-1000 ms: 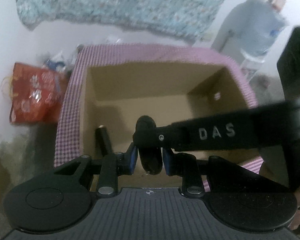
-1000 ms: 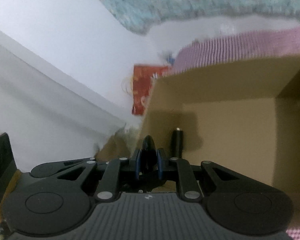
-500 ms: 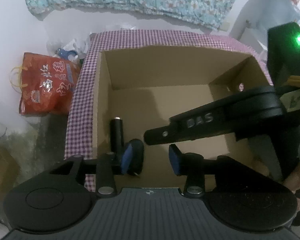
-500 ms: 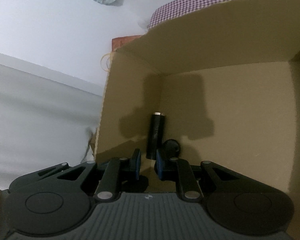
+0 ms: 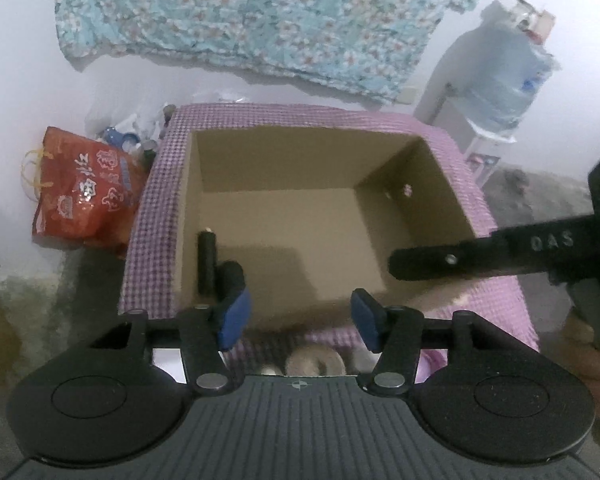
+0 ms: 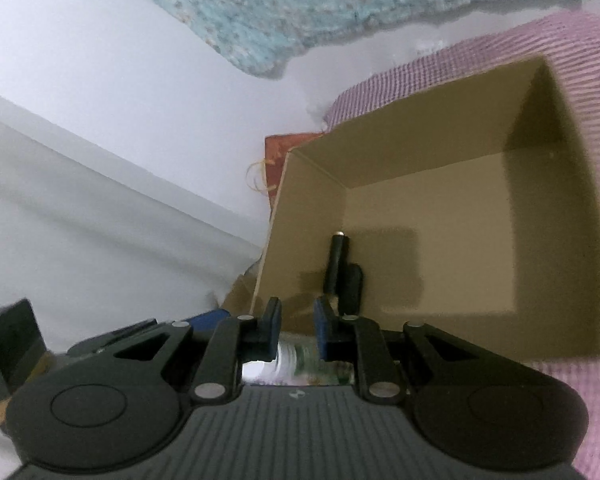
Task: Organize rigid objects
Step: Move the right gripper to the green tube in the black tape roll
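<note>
Cardboard box (image 5: 284,216), open-topped, brown inside, with a purple-checked cloth over its rim, lies ahead of and below both tools. Two dark rigid objects rest side by side on its floor: a slim black cylinder with a pale tip (image 5: 206,264) and a stubbier black rounded piece (image 5: 231,280), touching, tucked against the wall nearest the left tool's left pad, probably so that the rest of the floor stays free. Left tool (image 5: 298,316) has just been opening; its blue pads stand apart with nothing between them, which suggests a completed release. Right tool (image 6: 296,326) shows a narrow gap between its pads and grips nothing, poised above the box's near edge.
</note>
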A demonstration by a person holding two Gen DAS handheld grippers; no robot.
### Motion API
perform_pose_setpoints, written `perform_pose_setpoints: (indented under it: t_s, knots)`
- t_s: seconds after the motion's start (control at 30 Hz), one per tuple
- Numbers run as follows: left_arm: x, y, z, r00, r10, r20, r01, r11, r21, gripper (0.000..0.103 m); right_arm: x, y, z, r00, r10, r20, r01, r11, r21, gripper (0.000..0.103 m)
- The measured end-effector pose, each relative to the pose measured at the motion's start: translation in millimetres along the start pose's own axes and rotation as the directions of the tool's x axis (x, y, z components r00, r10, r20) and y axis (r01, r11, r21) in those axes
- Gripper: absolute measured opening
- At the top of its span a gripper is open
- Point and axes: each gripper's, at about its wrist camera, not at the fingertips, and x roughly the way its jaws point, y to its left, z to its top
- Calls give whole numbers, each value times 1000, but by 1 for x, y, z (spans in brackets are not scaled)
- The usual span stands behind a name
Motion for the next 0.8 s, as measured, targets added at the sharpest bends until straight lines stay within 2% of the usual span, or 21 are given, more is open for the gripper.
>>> perform_pose_setpoints:
  t_s: [0.2,0.4,0.5,0.8]
  knots:
    - [-2,-20,-38,998,-56,-40,57,998,28,59,-25,-17,-59,999,-53,11,53,998,28,20]
    - [22,-46,-75,986,-98,-134,113,988,106,59,-15,-44,-99,991,-130,-15,131,989,69,20]
    - [37,-55,-89,976,-130,-175,153,981,123,58,-5,-56,-106,985,-174,-22,175,980,92,20]
    - [71,-67,-103,954,-179,-239,215,968,130,51,20,-81,-114,977,-195,-82,204,970,131,20]
